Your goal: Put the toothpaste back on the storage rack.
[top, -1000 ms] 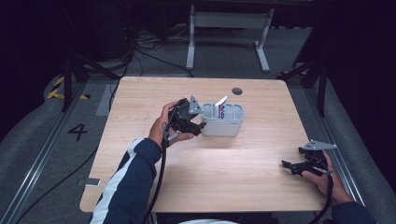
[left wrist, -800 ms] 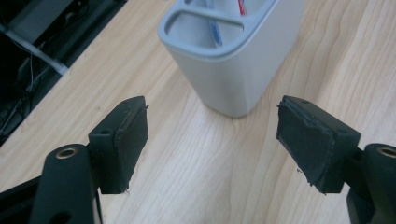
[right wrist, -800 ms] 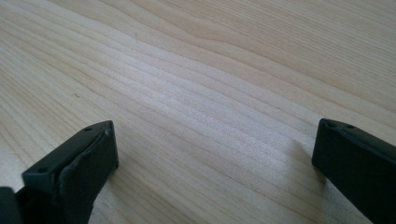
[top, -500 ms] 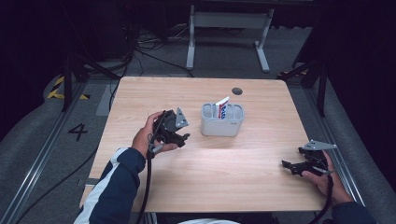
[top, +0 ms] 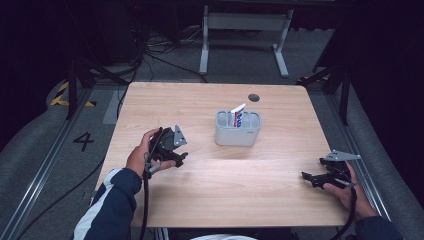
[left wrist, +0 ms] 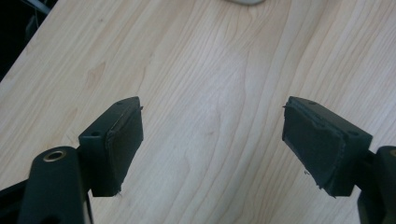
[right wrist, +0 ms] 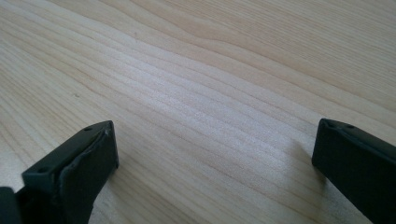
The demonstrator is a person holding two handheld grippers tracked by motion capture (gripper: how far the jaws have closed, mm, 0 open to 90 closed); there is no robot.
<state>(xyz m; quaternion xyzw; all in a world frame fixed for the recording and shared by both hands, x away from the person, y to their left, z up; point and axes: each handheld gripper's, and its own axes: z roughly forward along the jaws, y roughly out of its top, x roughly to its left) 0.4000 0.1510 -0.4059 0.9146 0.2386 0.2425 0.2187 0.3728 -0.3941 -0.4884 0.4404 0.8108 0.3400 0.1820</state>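
A grey holder (top: 237, 134) stands at the middle of the wooden table (top: 210, 185), with a white, red and blue tube (top: 238, 112) upright in it. My left gripper (top: 179, 159) hovers left of the holder, apart from it. In the left gripper view the left gripper (left wrist: 212, 102) is open; its jaws have just been opening, with only bare wood between them. A sliver of the holder (left wrist: 245, 1) shows at that view's top edge. My right gripper (top: 306, 176) rests low near the table's right front corner. It is open over bare wood in the right gripper view (right wrist: 215, 123).
A dark round hole (top: 254, 97) sits in the tabletop behind the holder. A metal stand (top: 245, 22) and cables lie on the floor beyond the table. Rails run along both sides of the table.
My left gripper has drawn back from the holder, moving left and toward the person and sinking closer to the table. The tube stays in the holder. The right gripper has not moved.
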